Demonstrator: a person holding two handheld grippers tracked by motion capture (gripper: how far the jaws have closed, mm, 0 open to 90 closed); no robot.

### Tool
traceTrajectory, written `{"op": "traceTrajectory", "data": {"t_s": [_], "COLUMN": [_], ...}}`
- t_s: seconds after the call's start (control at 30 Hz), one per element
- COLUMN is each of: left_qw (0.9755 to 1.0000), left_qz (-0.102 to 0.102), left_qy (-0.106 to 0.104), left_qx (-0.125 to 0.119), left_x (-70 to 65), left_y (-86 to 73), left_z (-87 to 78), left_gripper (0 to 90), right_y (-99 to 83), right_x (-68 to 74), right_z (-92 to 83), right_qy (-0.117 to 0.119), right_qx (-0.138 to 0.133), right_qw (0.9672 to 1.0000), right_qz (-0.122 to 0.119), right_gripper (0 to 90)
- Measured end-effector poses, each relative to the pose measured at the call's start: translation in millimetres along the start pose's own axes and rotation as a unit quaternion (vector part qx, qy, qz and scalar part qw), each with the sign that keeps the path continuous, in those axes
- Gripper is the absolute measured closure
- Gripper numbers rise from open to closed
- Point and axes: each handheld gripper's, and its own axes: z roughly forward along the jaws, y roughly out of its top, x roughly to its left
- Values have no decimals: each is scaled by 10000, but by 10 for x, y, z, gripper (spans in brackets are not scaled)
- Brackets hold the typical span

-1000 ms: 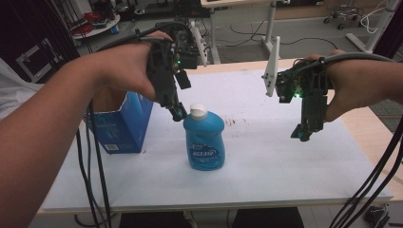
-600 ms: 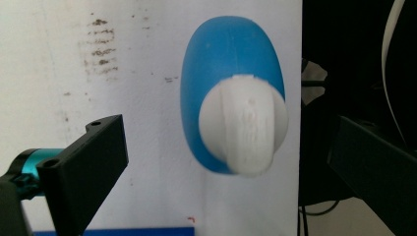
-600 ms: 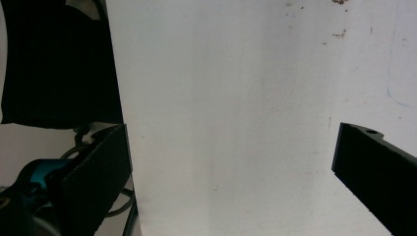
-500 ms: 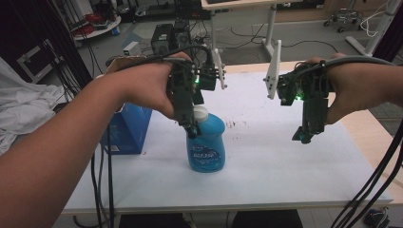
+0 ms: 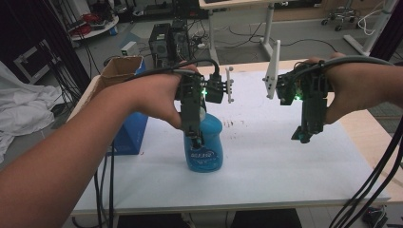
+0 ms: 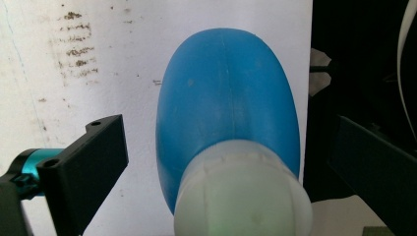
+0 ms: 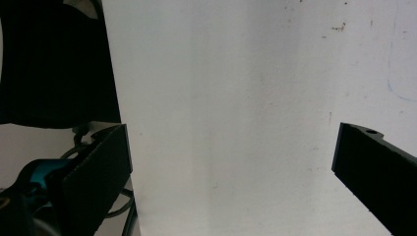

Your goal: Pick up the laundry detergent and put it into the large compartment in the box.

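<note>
A blue dish-soap bottle (image 5: 205, 151) with a white cap stands upright near the middle of the white table (image 5: 271, 161). My left gripper (image 5: 195, 135) points down over the bottle's top. In the left gripper view the cap (image 6: 243, 194) and the blue body (image 6: 226, 103) sit between the two black jaws of the left gripper (image 6: 226, 135), which are wide apart and not touching it. My right gripper (image 5: 302, 135) hangs above the table's right part, open, with nothing between its jaws. In the right gripper view the right gripper (image 7: 231, 145) faces bare white tabletop.
An open blue cardboard box (image 5: 124, 129) stands at the table's left edge, close beside the bottle. Cables trail from both grippers over the front edge. A computer tower (image 5: 168, 42) and desk legs stand on the floor beyond the table.
My left gripper has moved right and down from beside the box to straddle the bottle's cap. The right gripper has stayed almost still.
</note>
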Motion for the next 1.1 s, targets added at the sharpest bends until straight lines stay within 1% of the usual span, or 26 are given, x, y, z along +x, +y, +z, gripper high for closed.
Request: {"op": "traceTrajectory", "data": {"t_s": [0.07, 0.2, 0.4, 0.43, 0.47, 0.5, 0.57, 0.73, 0.9, 0.93, 0.97, 1.03, 1.1], "left_qw": [10000, 9999, 9998, 9998, 9998, 9997, 9998, 9997, 9997, 9997, 9997, 9998, 9997], "left_qz": [-55, -96, -117, -132, -113, -136, -93, -73, -84, -78, -53, -59, -42], "left_qy": [27, 34, 30, 50, 40, 26, 31, 2, 45, 81, 81, 55, 84], "left_qx": [42, 61, 185, 169, 178, 179, 192, 233, 217, 201, 223, 190, 212], "left_x": [7, 21, 16, 17, 20, 18, 15, 0, 0, -3, -1, -8, -10], "left_y": [0, 0, 14, 16, 21, 26, 42, 62, 61, 61, 64, 66, 70], "left_z": [16, 38, 94, 103, 107, 114, 121, 144, 140, 140, 128, 123, 121], "left_gripper": [17, 16, 17, 17, 17, 17, 17, 24, 24, 24, 29, 69, 69], "right_y": [9, 20, 13, 13, 13, 14, 14, 2, 1, 1, 1, 1, 1], "right_x": [3, 4, 3, 1, 1, 2, 2, -7, -6, -6, -9, -8, -8], "right_z": [-2, -1, 2, 4, 5, 5, 7, 8, 13, 15, 18, 19, 20], "right_qy": [-5, -14, -1, -6, -7, -5, 2, -4, -4, -2, 1, 0, -5], "right_qx": [5, -2, -14, -22, -22, -19, -6, -19, -6, -8, -19, -23, -11], "right_qw": [10000, 10000, 10000, 10000, 10000, 10000, 10000, 10000, 10000, 10000, 10000, 10000, 10000], "right_qz": [-24, -25, 13, 7, 2, 0, -5, 41, 57, 50, 32, 35, 40], "right_gripper": [7, 7, 7, 7, 7, 7, 7, 7, 7, 7, 7, 7, 7]}}
